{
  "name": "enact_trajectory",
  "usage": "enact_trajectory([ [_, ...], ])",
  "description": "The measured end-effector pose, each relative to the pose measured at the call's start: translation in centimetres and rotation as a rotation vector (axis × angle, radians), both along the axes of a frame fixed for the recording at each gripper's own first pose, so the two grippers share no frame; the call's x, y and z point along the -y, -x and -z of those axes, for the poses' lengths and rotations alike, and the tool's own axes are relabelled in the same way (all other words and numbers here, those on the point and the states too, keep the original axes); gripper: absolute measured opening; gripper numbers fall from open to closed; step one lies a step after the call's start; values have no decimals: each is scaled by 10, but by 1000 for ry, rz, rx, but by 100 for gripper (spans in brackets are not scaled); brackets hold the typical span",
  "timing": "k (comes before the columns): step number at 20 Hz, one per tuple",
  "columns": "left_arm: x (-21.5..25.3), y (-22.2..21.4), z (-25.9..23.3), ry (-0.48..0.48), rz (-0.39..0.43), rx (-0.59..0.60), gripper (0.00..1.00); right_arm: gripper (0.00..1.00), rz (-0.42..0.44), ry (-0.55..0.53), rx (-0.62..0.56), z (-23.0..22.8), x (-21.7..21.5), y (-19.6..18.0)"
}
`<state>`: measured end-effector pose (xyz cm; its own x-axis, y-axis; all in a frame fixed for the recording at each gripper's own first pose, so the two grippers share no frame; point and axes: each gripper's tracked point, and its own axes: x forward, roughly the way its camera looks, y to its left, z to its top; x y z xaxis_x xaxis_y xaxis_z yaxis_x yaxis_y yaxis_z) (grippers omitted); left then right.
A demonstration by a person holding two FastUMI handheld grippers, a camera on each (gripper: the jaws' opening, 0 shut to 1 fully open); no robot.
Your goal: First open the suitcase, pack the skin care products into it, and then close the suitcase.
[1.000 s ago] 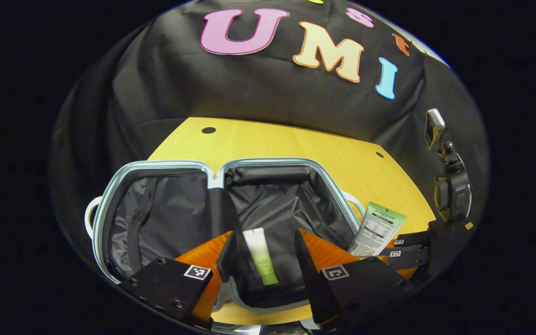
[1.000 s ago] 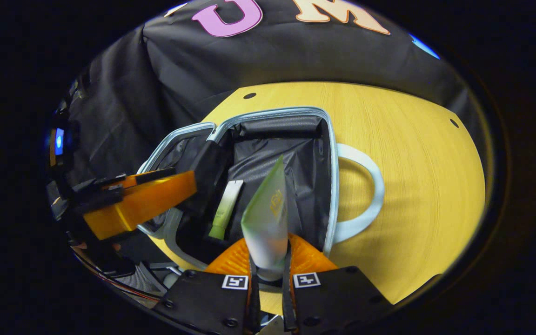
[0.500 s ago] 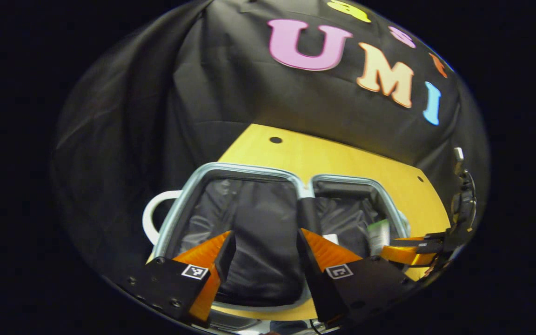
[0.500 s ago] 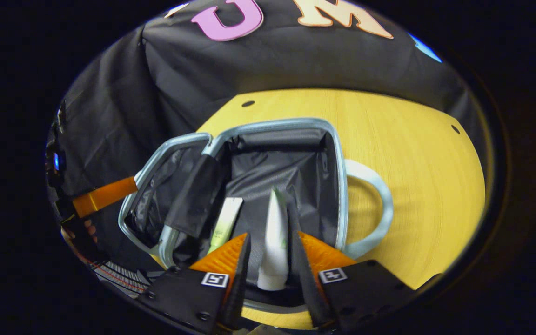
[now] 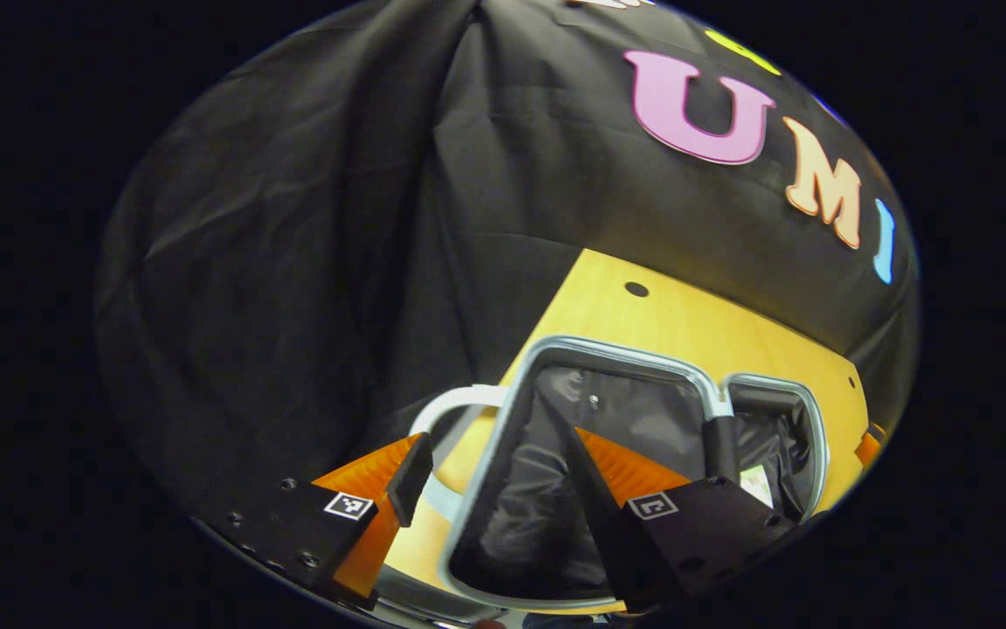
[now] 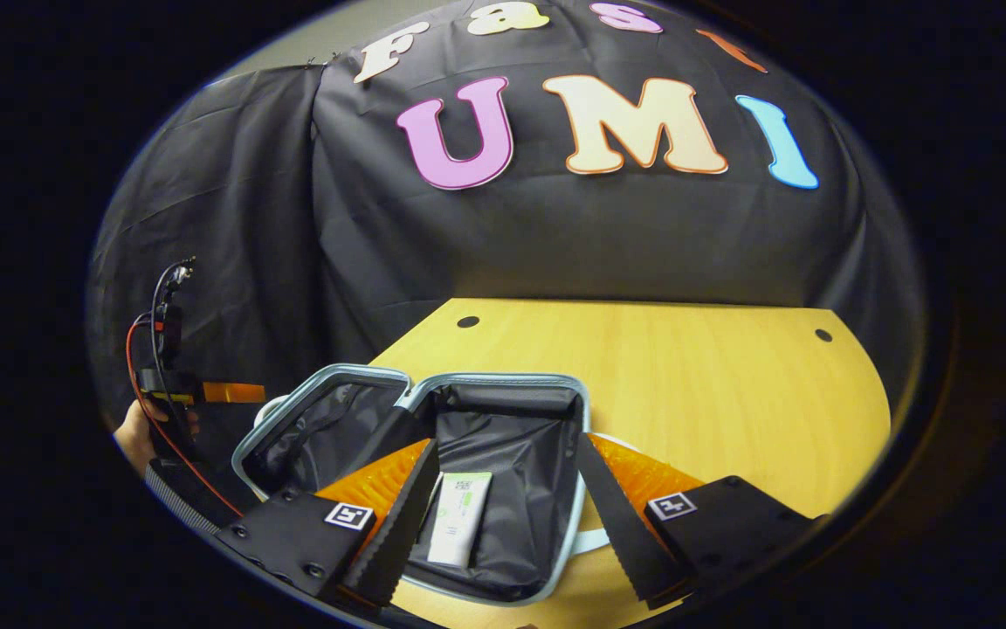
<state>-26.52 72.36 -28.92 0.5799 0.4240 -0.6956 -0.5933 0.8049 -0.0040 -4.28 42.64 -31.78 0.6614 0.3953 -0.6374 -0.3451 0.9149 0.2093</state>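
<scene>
Already the suitcase [image 6: 503,411] lies open flat on the bench [image 6: 686,384], both halves up, so the opening step looks done. One tube [image 6: 459,515] rests on the lining of the half nearer the right tool [image 6: 503,515], whose fingers stand spread with nothing between them, straddling that half. The left tool [image 5: 494,489] is also spread and empty, poised over the outer rim of the other half, near the loop handle [image 5: 451,411]. Judging by this, packing is finished or nearly so, and closing remains; that rim seems the likely place to lift.

The shell's rim is pale, smooth and rounded at the corners; the lining is dark, thin, crinkled fabric. The tube is flat and pale with printed marks. The bench is light wood grain with small holes.
</scene>
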Motion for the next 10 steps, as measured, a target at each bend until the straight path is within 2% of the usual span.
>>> enact_trajectory([
  [4, -40, 1, 33, 25, -52, -58, 89, 98, 68, 56, 53, -10, 40, -7],
  [7, -46, 8, 59, 72, -61, -125, 92, 98, 118, 92, 70, -15, 66, -8],
  [10, -55, 11, 77, 136, -63, -153, 82, 98, 162, 133, 82, -17, 90, -10],
])
